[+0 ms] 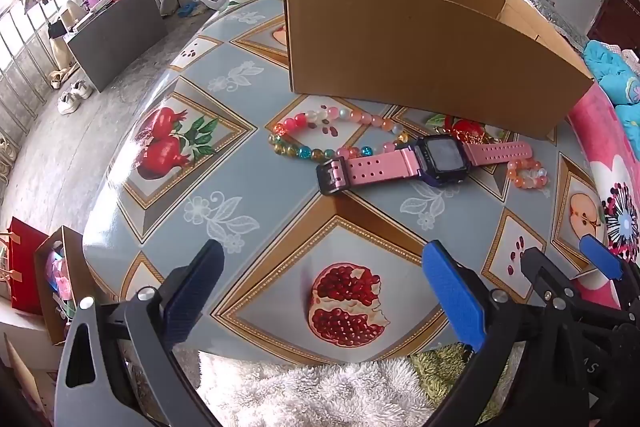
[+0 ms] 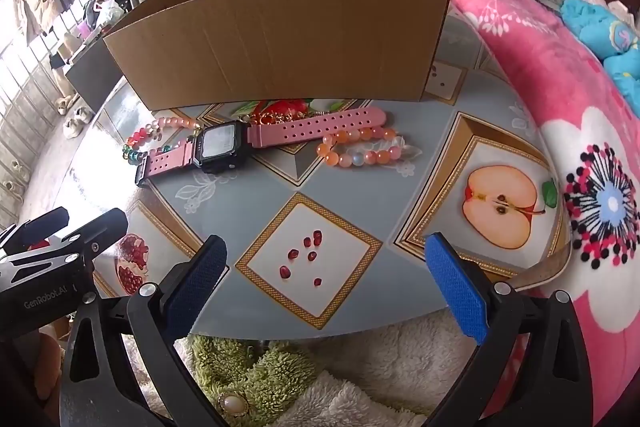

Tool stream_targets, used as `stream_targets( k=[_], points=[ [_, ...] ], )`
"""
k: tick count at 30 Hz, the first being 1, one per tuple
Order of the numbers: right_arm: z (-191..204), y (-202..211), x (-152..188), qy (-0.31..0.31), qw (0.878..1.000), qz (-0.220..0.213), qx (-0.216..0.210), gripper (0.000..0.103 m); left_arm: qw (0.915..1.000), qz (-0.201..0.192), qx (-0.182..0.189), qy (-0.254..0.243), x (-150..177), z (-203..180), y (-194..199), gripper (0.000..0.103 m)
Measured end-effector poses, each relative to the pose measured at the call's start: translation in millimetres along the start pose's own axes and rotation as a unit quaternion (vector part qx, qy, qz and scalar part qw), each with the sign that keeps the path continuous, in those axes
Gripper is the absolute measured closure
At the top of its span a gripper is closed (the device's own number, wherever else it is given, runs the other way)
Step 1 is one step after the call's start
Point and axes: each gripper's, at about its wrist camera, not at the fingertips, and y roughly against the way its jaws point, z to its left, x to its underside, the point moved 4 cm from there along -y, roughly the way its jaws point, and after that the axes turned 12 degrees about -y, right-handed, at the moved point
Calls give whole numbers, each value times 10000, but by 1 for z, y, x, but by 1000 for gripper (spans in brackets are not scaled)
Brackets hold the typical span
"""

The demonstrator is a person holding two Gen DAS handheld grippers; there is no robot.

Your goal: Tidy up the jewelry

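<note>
Both tongs hang wide open over the near edge of the bench (image 1: 240,179), tipped down toward it, and neither has hold of anything. The left tongs (image 1: 324,291) sit above a printed pomegranate; the right tongs (image 2: 326,287) above a panel of printed seeds.

Further in, the jewelry lies in a loose cluster just in front of a cardboard box (image 1: 420,51), which stands open-topped. A pink-strapped watch (image 1: 444,159) lies flat, face up, strap stretched out both ways. A bracelet (image 1: 320,135) of mixed coloured beads sits at its left, touching the strap. A second bracelet of orange beads (image 2: 360,149) lies at the watch's right end. A small gold chain (image 2: 276,117) lies between the watch and the box wall.

A pink floral blanket (image 2: 560,99) crowds the bench's right side.
</note>
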Motion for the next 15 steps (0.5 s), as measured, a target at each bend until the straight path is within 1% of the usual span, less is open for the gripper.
stream_targets(
  k=[7,15],
  points=[
    [0,2,-1,-7,10000,-49,-2,8,10000,-12,-6,10,-3,-4,2,6],
    [-1,4,-1,-10,10000,-86,0,7,10000,-41,-2,-6,0,-2,2,6]
  ],
)
